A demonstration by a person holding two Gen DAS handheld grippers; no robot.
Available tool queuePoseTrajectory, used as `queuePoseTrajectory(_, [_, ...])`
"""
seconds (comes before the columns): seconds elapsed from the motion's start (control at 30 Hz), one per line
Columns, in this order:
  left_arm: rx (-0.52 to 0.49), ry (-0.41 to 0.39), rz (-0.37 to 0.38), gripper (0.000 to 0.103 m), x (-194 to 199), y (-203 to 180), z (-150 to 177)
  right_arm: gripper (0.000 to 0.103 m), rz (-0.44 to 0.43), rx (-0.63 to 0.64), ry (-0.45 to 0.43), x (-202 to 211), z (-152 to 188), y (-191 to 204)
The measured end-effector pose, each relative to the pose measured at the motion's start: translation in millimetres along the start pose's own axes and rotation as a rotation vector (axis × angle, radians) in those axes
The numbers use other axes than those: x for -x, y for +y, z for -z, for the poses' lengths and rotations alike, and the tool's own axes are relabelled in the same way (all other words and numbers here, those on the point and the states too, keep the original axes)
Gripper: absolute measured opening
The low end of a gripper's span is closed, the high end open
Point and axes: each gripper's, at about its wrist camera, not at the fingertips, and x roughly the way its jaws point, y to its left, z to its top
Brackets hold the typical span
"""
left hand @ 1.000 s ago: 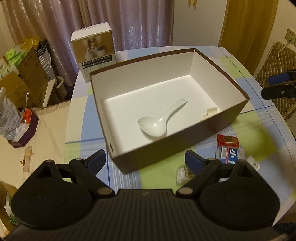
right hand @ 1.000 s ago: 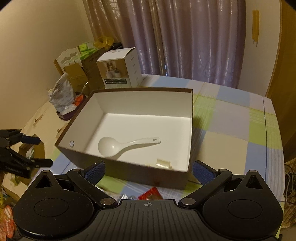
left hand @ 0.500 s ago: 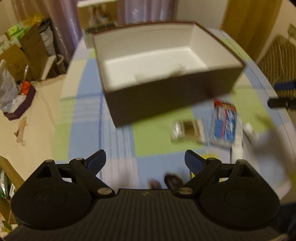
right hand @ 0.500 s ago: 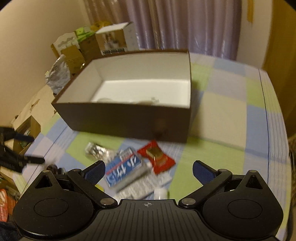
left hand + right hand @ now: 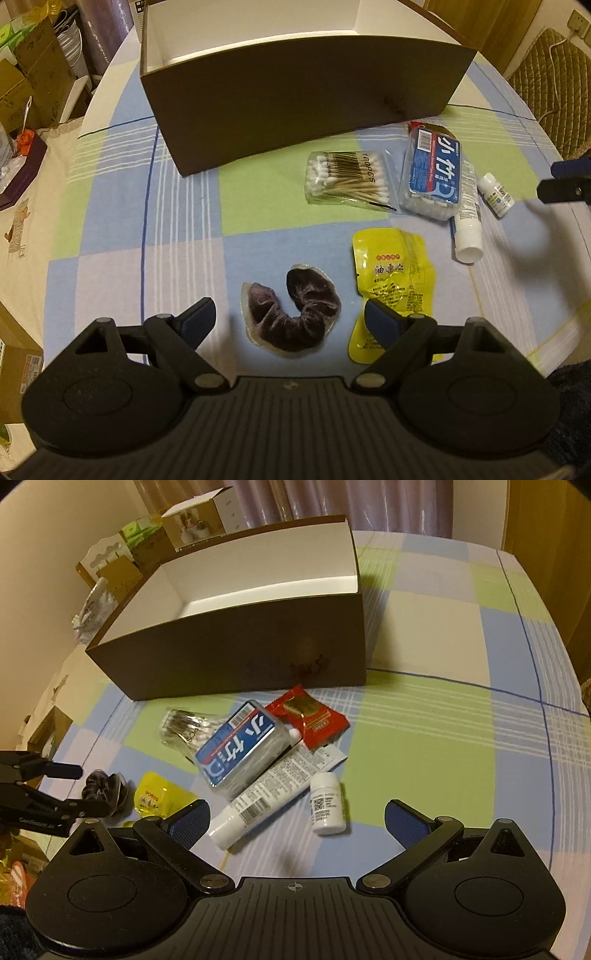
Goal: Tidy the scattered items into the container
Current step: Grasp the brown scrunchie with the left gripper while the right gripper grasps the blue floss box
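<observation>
Blue-padded left tool (image 5: 290, 319) is closing slowly, jaws apart, straddling purple scrunchie (image 5: 293, 314) for pickup | right tool (image 5: 297, 818) is hanging released over white bottle (image 5: 327, 803) | items are lying on bench (image 5: 147, 221) before brown box (image 5: 295, 92), awaiting loading.

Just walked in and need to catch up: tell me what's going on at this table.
A person is tidying loose items into the brown box with two handheld grippers. Both are open and empty. The left gripper, its jaws just closing a little, is poised around the dark scrunchie. The right gripper hovers over the small white bottle and white tube.
</observation>
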Motion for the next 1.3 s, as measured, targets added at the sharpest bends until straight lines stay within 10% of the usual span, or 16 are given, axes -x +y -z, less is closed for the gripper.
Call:
queuePoseTrajectory(0.5, [0.010, -0.020, 0.044, 0.020, -22, 8, -1, 0.103, -0.019, -0.054, -0.041, -20, -14, 30])
queuePoseTrajectory(0.8, [0.018, -0.082, 0.032, 0.020, -10, 41, -24, 0.103, 0.034, -0.215, -0.012, -56, -30, 50])
queuePoseTrajectory(0.9, [0.017, -0.086, 0.044, 0.020, -11, 49, -29, 0.079, 0.068, -0.242, 0.009, -68, -35, 58])
queuePoseTrajectory(1.3, [-0.027, -0.065, 0.135, 0.020, -30, 68, -50, 0.067, 0.258, -0.313, 0.027, -100, -46, 72])
